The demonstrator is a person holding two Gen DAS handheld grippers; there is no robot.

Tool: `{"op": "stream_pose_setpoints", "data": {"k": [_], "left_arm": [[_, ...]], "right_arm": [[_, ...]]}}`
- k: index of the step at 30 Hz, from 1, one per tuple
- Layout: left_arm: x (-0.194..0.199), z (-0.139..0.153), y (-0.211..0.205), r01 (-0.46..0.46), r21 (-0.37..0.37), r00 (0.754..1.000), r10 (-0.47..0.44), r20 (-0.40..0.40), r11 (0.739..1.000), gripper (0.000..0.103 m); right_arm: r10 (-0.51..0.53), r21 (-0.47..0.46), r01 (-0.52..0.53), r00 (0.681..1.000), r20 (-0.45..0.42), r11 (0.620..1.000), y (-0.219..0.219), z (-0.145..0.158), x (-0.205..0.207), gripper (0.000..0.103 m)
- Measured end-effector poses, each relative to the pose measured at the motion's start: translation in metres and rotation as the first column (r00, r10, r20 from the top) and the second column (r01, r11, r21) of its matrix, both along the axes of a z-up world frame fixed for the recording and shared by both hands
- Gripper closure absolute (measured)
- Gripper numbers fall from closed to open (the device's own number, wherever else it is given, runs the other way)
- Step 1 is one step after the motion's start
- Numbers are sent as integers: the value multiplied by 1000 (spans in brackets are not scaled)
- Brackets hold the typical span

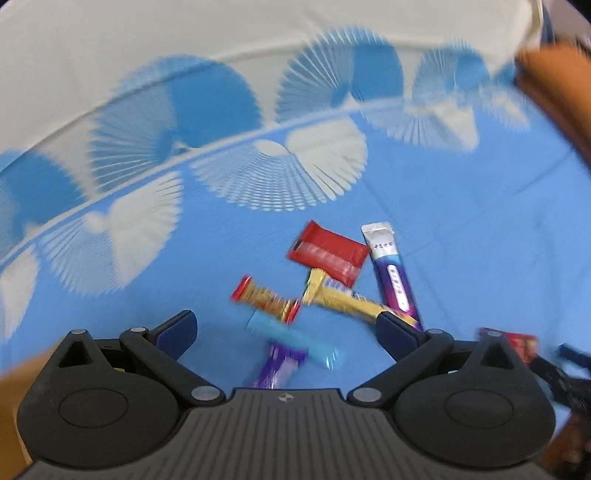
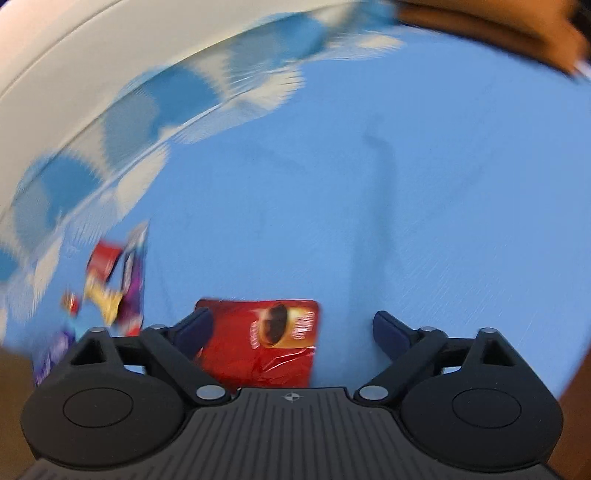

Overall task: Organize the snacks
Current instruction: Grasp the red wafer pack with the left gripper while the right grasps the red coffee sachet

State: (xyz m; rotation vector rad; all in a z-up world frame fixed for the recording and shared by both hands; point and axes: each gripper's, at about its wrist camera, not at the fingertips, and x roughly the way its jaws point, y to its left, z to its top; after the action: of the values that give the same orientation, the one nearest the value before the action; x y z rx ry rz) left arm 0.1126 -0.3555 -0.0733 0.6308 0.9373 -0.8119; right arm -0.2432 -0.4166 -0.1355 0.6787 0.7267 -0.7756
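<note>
A loose pile of snacks lies on the blue cloth in the left wrist view: a red packet (image 1: 328,253), a silver-and-purple stick (image 1: 392,272), a yellow bar (image 1: 347,299), a gold bar with red ends (image 1: 266,298), a light blue packet (image 1: 295,340) and a purple wrapper (image 1: 277,365). My left gripper (image 1: 286,334) hangs open just above the light blue packet, touching nothing. In the right wrist view a red sachet (image 2: 275,341) lies flat on the cloth between the wide-apart jaws of my right gripper (image 2: 291,328), nearer the left finger; the pads do not press it. The same pile (image 2: 110,284) shows blurred at left.
The blue tablecloth (image 1: 461,206) has white fan patterns toward its far edge, with a white surface (image 1: 184,26) beyond. A brown object (image 1: 554,96) sits at the far right. Another red packet (image 1: 522,343) and a dark gripper part (image 1: 569,376) show at the right edge.
</note>
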Motion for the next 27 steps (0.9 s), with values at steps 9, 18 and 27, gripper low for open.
{"op": "stream_pose_setpoints", "data": {"k": [9,18,27], "left_arm": [[51,-90,-92,-2,192,983,37,-178,981,0],[64,-125,-120,124,253,978,-76,-193,959,0],[47,-78,-89,74,100,990,-61,-125,992,40]], "right_arm": [[452,-131,-495,853,-261,859,-3,-20,59,0],[625,-82,-658,742,-244,749,1,-31,77,0],[648,-184,-693,719,-253,697,23,-21,75,47]]}}
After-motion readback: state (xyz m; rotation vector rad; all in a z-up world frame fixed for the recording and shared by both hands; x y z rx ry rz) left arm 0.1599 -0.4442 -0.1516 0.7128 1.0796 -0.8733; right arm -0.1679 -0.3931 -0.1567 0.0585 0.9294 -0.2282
